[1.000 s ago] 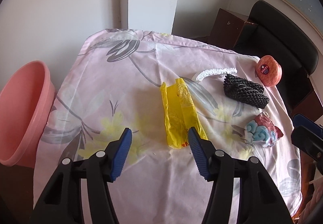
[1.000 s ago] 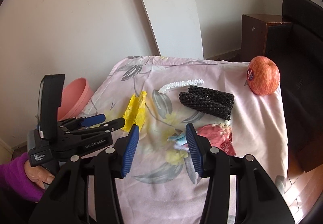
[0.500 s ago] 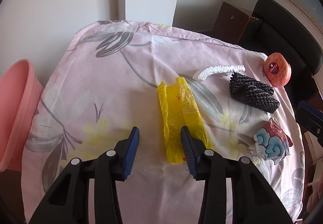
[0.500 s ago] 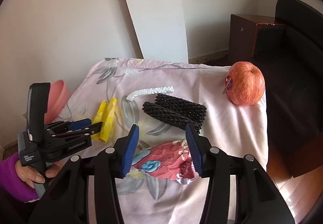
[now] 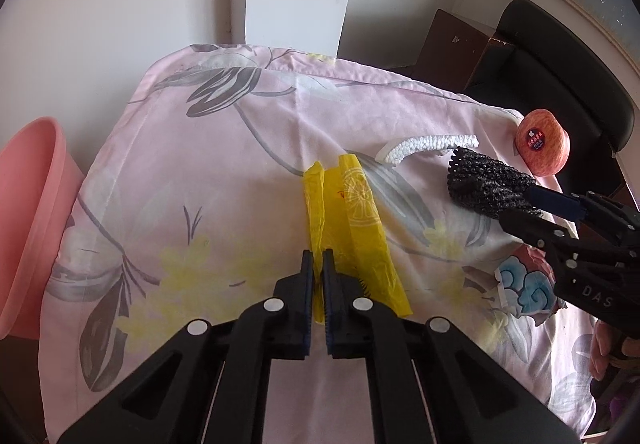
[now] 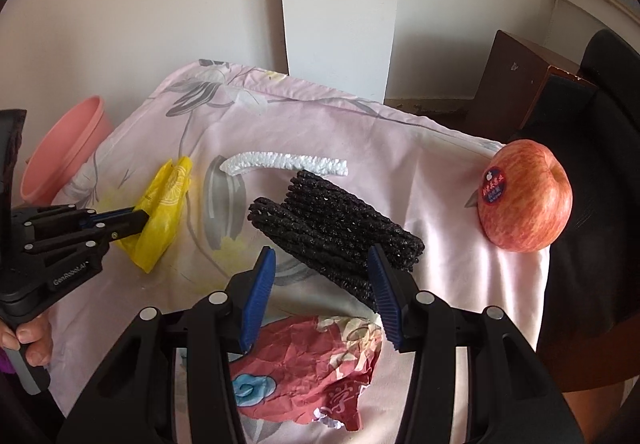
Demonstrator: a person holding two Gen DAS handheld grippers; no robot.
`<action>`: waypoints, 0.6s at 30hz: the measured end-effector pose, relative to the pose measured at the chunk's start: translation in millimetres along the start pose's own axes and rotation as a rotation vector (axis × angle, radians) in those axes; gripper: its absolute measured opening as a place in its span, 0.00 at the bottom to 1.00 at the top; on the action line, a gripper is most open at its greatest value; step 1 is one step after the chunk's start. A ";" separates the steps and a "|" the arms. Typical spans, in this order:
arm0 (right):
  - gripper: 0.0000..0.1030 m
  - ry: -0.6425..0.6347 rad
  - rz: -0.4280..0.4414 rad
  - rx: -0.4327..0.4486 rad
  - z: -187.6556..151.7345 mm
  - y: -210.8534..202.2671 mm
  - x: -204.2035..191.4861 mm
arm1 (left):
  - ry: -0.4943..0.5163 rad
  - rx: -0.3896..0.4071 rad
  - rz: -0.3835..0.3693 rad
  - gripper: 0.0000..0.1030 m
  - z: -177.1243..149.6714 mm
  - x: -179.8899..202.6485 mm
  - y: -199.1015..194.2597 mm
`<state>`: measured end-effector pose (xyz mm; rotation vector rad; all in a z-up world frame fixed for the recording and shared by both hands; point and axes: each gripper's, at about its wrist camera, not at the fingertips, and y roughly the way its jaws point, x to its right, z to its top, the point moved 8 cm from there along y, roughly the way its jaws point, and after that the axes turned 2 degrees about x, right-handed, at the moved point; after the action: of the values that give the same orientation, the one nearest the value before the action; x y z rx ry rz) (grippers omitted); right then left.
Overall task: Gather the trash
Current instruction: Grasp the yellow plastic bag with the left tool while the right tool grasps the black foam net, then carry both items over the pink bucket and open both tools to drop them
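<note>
Left claw [image 5: 317, 264], lettered "GenRobot.AI", pinches yellow bag [image 5: 356, 212].

The left claw [image 5: 317, 276], wide apart a second ago, has been closed on the yellow bag [image 5: 352, 212] (near end); the right claw [image 6: 320, 292] has been brought over the black foam net [image 6: 340, 228].

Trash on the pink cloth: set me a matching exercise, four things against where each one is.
Things:
1. yellow bag
2. black foam net
3. apple
4. crumpled red wrapper

Places:
A. at the cloth's far right edge
B. below the right gripper
C. pinched by the left gripper
D. just beyond the right gripper's open pads

Pairs: 1-C, 2-D, 3-A, 4-B
</note>
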<state>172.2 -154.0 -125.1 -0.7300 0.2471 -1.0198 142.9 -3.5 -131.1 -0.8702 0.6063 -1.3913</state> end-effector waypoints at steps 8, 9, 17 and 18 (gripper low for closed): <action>0.19 -0.017 -0.012 -0.028 -3.9 15.0 -2.3 | 0.003 0.038 0.010 0.03 0.5 -2.6 -15.1; 0.16 -0.006 -0.009 -0.022 -4.1 13.0 -2.0 | 0.005 0.046 0.012 0.03 1.0 -2.9 -18.0; 0.10 0.071 0.058 0.070 1.6 -21.7 -7.9 | 0.007 0.098 0.008 0.03 1.7 -5.2 -41.3; 0.10 0.088 0.070 0.080 2.3 -26.6 -8.8 | 0.009 0.103 0.009 0.03 1.2 -5.6 -43.9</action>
<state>150.6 -153.9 -107.2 -0.6007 0.3040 -0.9905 117.8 3.8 -95.4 -0.7782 0.5402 -1.4063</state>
